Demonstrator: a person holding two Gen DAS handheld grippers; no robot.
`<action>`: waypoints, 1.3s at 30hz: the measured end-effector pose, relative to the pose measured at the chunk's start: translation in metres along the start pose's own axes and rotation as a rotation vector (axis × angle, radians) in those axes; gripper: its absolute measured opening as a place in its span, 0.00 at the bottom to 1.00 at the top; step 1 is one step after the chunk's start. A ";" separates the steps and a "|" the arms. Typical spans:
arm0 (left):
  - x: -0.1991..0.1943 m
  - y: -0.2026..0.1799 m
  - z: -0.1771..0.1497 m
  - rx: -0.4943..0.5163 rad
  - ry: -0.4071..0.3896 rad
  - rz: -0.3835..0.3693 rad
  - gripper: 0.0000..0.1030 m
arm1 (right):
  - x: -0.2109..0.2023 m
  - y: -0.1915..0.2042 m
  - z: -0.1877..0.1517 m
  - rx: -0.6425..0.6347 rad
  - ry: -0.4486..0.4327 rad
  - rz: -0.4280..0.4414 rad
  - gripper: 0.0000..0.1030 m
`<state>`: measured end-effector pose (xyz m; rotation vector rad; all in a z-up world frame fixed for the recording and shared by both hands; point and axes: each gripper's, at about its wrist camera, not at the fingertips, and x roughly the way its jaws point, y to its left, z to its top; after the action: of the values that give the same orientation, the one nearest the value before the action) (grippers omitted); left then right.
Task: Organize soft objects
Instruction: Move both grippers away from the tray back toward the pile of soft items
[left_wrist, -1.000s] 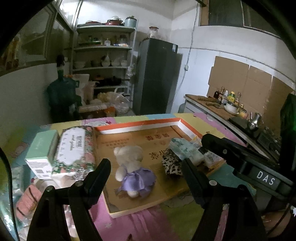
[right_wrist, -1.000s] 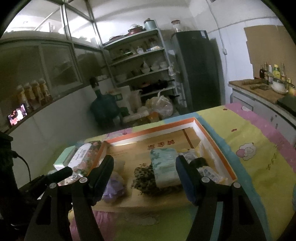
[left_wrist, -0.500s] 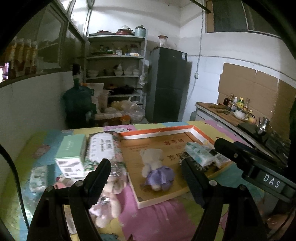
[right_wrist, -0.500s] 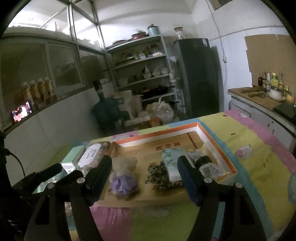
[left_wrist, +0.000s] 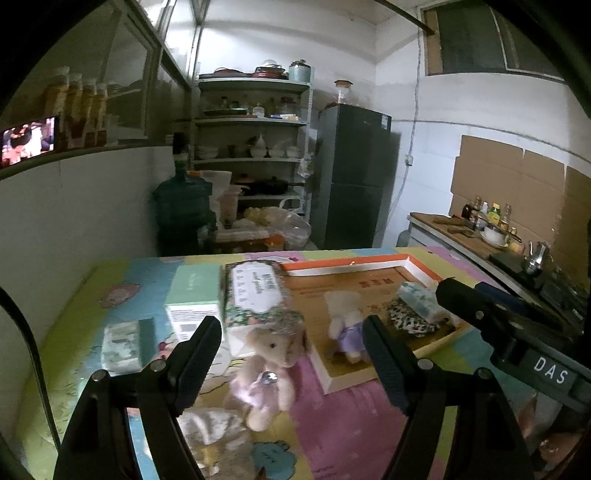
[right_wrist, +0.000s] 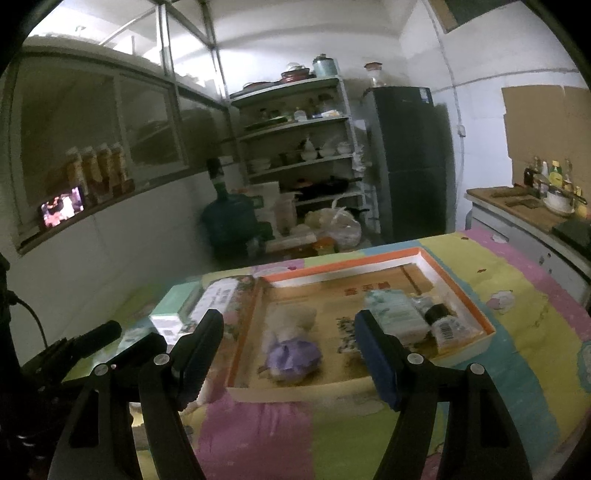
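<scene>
While a white teddy bear in a purple dress (left_wrist: 345, 325) lies inside the orange-rimmed tray (left_wrist: 347, 266), a brown bear (left_wrist: 267, 365) lies outside it on the patterned tablecloth (left_wrist: 354, 435). Left gripper (left_wrist: 291, 354) and right gripper (right_wrist: 288, 349) both hover above, jaws spread wide, holding nothing.

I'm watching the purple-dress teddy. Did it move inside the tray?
No. The purple-dress teddy lies at the same spot in the tray, beside the leopard cloth.
</scene>
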<state>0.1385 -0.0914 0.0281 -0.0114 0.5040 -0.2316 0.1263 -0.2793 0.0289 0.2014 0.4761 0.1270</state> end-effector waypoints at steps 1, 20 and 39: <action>-0.002 0.003 0.000 -0.002 -0.002 0.004 0.76 | -0.001 0.004 -0.001 -0.004 0.000 0.003 0.73; -0.027 0.091 -0.019 -0.131 -0.029 0.093 0.76 | 0.014 0.070 -0.023 -0.078 0.056 0.042 0.73; -0.035 0.180 -0.050 -0.242 0.007 0.187 0.76 | 0.053 0.152 -0.077 -0.133 0.192 0.199 0.73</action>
<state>0.1240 0.0940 -0.0114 -0.1989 0.5339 0.0137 0.1257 -0.1101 -0.0278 0.1055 0.6359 0.3738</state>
